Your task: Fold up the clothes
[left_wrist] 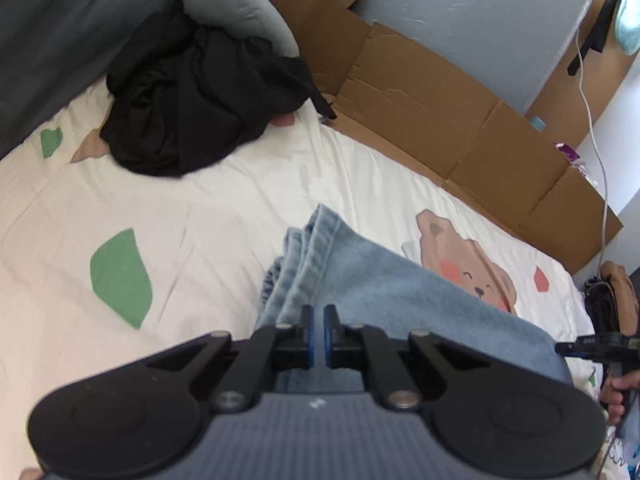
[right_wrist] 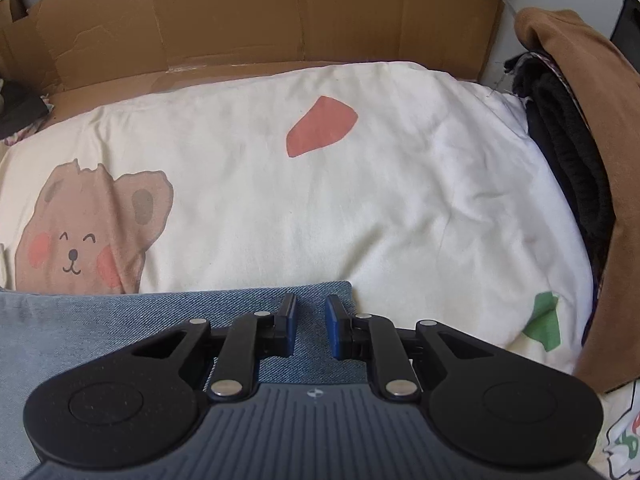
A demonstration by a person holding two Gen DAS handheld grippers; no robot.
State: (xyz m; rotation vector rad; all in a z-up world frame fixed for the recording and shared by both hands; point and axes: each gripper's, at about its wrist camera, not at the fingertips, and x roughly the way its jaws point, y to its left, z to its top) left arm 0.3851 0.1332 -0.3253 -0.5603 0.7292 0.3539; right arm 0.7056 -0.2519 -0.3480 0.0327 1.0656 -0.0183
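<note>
Light blue jeans lie folded lengthwise on the cream bedsheet, hems pointing away from me. My left gripper hovers over the jeans near the hem end, shut, and no cloth shows between its pads. In the right wrist view my right gripper stands over the corner of the jeans, jaws a little apart with denim showing below the gap and nothing pinched. The right gripper and the hand holding it also show at the left wrist view's right edge.
A crumpled black garment lies at the far left beside a grey pillow. Flattened cardboard lines the bed's far side, with a white cable hanging there. A stack of folded dark clothes under a brown garment sits at the right.
</note>
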